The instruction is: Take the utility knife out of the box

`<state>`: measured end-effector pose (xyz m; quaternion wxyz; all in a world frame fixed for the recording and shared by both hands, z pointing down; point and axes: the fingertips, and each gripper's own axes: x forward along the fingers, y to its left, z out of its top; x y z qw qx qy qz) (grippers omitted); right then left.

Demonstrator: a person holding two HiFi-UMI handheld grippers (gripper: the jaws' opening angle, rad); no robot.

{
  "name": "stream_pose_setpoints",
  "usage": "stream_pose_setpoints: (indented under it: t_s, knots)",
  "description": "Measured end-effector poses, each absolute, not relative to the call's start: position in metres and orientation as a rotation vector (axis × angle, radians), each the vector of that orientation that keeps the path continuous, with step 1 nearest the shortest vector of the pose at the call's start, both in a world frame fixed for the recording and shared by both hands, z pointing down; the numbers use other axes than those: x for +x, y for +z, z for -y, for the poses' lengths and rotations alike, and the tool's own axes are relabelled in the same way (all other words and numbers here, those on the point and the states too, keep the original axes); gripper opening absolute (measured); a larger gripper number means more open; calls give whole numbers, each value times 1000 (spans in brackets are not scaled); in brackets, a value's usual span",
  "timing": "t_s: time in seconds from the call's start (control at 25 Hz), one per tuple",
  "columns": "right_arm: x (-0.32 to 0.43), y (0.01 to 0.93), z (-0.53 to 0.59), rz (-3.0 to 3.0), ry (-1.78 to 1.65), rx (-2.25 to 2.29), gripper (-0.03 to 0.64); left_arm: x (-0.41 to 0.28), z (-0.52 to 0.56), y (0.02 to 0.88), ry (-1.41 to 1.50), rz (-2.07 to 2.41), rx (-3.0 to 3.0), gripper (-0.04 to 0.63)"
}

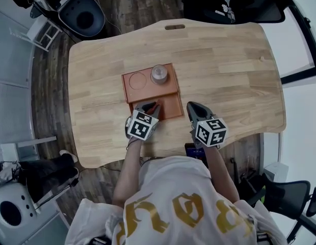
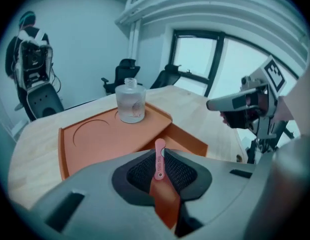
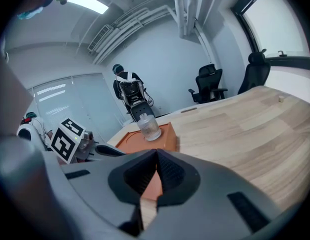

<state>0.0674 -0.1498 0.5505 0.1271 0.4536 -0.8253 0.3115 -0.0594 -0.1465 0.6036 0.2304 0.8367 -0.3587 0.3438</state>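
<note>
An orange box (image 1: 170, 105) lies in the middle of the wooden table, with its upper tray (image 1: 142, 91) carrying a clear glass bottle (image 1: 159, 73). My left gripper (image 1: 150, 108) hangs over the box's near compartment. In the left gripper view it is shut on a slim pink utility knife (image 2: 159, 160), which stands upright between the pads, above the orange box (image 2: 187, 140). My right gripper (image 1: 192, 107) sits just right of the box, shut with nothing in it; its jaws meet in the right gripper view (image 3: 156, 171).
The glass bottle (image 2: 131, 102) stands at the tray's far right corner beside a round recess (image 2: 95, 126). The table's near edge (image 1: 168, 154) is close to both grippers. Office chairs (image 1: 260, 4) and a wheeled machine (image 1: 79, 9) stand beyond the far side.
</note>
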Motion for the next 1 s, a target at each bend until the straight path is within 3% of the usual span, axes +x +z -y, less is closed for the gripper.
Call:
stream_pose_setpoints:
  t_s: [0.44,1.0]
  knots:
    - [63,534,139,2425,816,1334,12,-81,147,556,532,1186,2282,57]
    - [51,506,124,2478,689,1332,12,-91,129,509,393,1301,2356,57]
